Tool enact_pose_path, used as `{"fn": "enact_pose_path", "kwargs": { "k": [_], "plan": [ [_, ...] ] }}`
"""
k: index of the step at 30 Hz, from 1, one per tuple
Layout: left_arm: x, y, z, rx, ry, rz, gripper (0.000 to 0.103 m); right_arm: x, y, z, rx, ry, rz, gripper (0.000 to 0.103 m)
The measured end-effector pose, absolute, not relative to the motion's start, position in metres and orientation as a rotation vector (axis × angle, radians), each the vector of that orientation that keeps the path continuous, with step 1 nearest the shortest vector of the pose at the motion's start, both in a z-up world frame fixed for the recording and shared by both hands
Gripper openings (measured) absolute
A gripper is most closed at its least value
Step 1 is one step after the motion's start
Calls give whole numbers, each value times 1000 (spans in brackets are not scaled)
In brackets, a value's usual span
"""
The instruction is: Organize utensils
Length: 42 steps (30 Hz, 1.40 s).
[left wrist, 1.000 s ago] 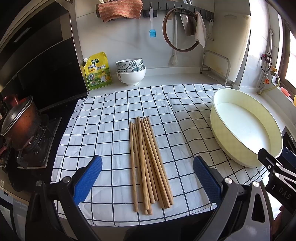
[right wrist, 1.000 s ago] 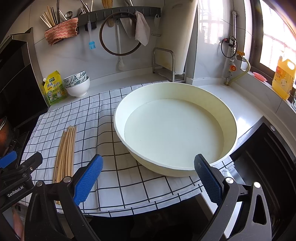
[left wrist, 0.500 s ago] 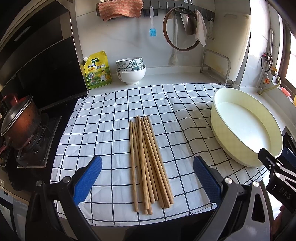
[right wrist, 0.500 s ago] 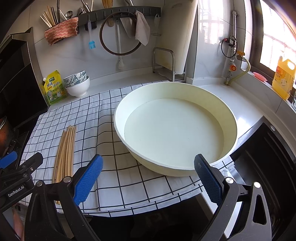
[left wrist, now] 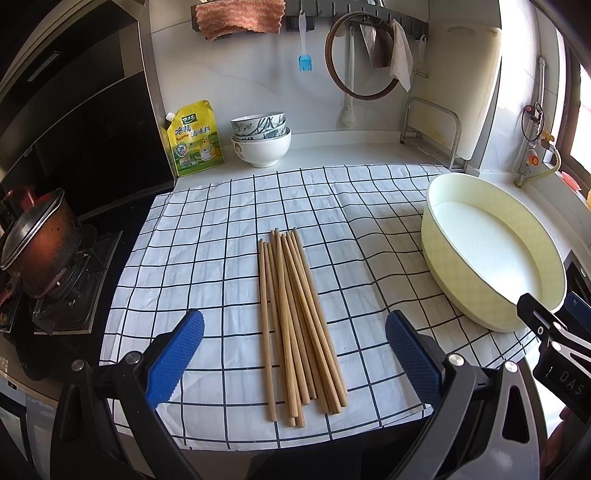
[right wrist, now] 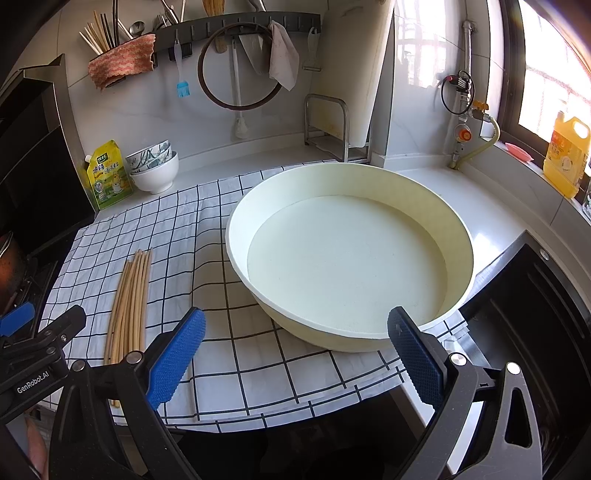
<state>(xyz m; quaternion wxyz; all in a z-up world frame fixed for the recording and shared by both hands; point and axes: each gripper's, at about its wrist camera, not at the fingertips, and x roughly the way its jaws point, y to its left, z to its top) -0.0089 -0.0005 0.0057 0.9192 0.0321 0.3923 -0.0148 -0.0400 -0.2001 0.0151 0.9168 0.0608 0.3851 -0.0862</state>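
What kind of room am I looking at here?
Most likely a home kitchen: a lidded pot sits on a gas stove, stacked bowls stand by the wall, and a hanging rail holds utensils above the counter.

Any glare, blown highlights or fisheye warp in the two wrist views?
Left wrist: chopsticks sharp, basin floor near white in sun, grid cloth lines bow outward. Right wrist: window overexposed, corners vignetted black, basin rim sharp.
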Motion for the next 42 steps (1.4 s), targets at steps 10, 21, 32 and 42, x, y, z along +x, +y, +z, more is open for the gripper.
{"fn": "enact_pose_path", "kwargs": {
  "k": [10, 21, 32, 42],
  "plan": [
    [-6, 8, -1, 47, 808, -30, 97, -41, -194, 16, 168, 760, -75, 94],
    [11, 59, -23, 26, 839, 28, 97, -22, -149, 2, 153, 769, 164, 94],
    [33, 92, -37, 62, 858, 37, 97, 29, -94, -34, 54, 907, 224, 94],
    [47, 102, -58, 38, 906, 3, 97, 50, -78, -62, -61, 1001, 137, 94]
  ]
}}
